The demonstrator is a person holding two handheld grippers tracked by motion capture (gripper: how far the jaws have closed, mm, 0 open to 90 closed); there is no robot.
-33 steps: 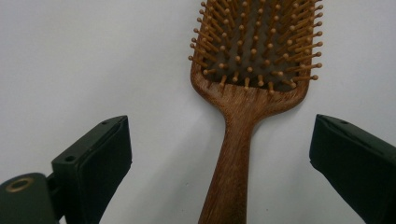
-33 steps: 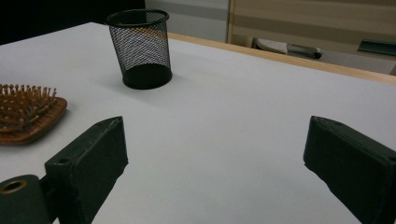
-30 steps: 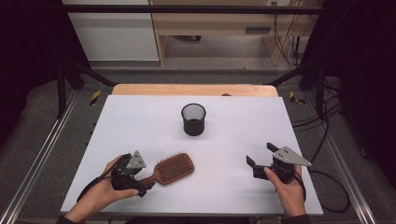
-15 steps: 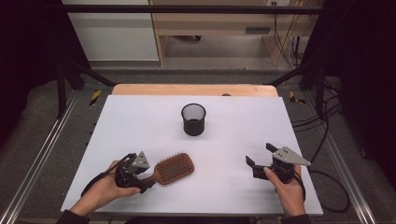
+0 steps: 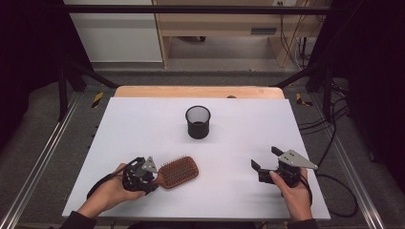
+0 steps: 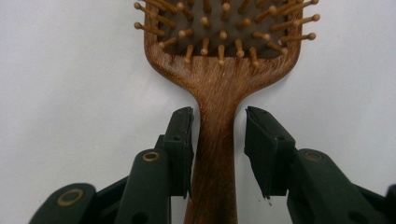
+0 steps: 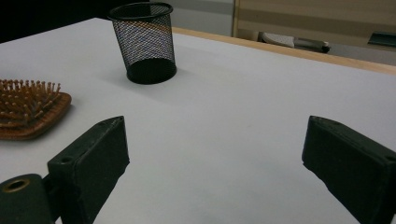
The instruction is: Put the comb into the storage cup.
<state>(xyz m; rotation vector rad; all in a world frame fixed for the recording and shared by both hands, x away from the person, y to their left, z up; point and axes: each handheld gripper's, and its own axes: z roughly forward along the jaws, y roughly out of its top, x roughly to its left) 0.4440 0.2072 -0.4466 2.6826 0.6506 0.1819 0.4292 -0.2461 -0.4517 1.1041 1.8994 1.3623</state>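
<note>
my left gripper (image 6: pixel 218 135) has its two black jaws set on either side of the hairbrush (image 5: pixel 177 171) handle, and they have just been closing in on it. in the left gripper view the jaw on the left of that picture sits against the handle's edge, while a thin slit of white table still shows between the other jaw and the wood, so the handle is between the jaws but not yet squeezed from both sides. the jaws are matte, blocky and slightly rubbery looking, with brass-coloured eyelets further back.

the hairbrush is wooden, reddish brown with a fine streaked grain, a narrow straight handle widening into a broad rounded paddle. its bristle side faces up: rows of pale wooden pins with little round tips stand out of a dark cushion. it lies flat on the smooth white table (image 5: pixel 143 124).

taking the hairbrush as the mark: my left gripper is at its handle end, nearest me. the pen cup (image 5: pixel 198 122), a round black wire-mesh cup with a solid base, standing upright, is beyond the brush head and well apart from it. my right gripper (image 5: pixel 267 162) rests off to the brush's right, well apart, with nothing between its widely spread jaws.
</note>
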